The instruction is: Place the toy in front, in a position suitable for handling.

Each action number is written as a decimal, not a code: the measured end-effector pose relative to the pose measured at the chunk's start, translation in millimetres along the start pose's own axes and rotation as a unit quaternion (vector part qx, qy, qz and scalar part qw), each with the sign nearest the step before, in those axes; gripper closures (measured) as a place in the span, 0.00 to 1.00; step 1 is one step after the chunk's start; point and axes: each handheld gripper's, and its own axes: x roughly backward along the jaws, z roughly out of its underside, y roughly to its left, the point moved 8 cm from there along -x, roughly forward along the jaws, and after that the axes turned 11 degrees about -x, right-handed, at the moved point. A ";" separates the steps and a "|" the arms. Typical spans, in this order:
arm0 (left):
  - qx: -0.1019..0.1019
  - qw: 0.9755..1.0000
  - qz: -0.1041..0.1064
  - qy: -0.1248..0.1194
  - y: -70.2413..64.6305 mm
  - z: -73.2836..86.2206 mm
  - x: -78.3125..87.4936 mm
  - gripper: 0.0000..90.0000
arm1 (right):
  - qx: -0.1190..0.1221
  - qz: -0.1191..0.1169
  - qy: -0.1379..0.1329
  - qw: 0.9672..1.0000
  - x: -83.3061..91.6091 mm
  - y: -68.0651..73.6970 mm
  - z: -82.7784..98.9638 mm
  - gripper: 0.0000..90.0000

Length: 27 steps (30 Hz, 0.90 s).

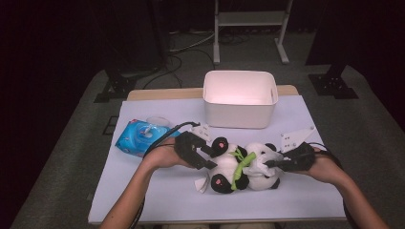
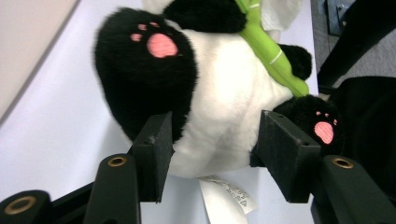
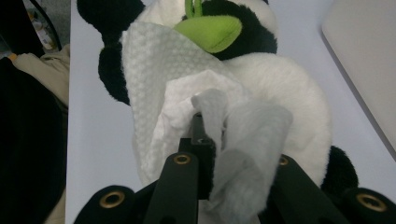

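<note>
A black-and-white panda plush (image 1: 241,167) lies on its back on the white table (image 1: 157,200), a green bamboo stalk (image 2: 271,51) across its chest. My left gripper (image 1: 210,157) comes in from the left at the panda's lower end. In the left gripper view its two pads (image 2: 156,144) press the white belly (image 2: 219,93) between the legs, which show pink paw prints. My right gripper (image 1: 270,163) is at the panda's head end, shut on a crumpled white wipe (image 3: 163,70). The wipe lies over the plush's white head (image 3: 289,88) and hides one jaw tip.
A white plastic bin (image 1: 239,98) stands open at the back of the table, just behind the panda. A blue pack of wipes (image 1: 138,138) lies at the left, beside my left forearm. A white sewn-in label (image 2: 229,196) hangs from the panda's underside.
</note>
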 end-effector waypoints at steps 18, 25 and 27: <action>0.018 1.000 -0.015 -0.008 12.8 -0.7 2.0 0.45 | 0.006 -0.007 -0.002 1.000 -3.7 8.8 -1.5 0.90; 0.025 1.000 -0.006 -0.007 18.2 -3.4 -13.3 0.42 | 0.014 -0.011 -0.001 1.000 -3.6 14.5 -0.7 0.90; 0.020 1.000 -0.010 -0.004 19.1 -4.7 -18.3 0.44 | 0.013 -0.010 -0.002 1.000 -3.1 14.6 -0.1 0.90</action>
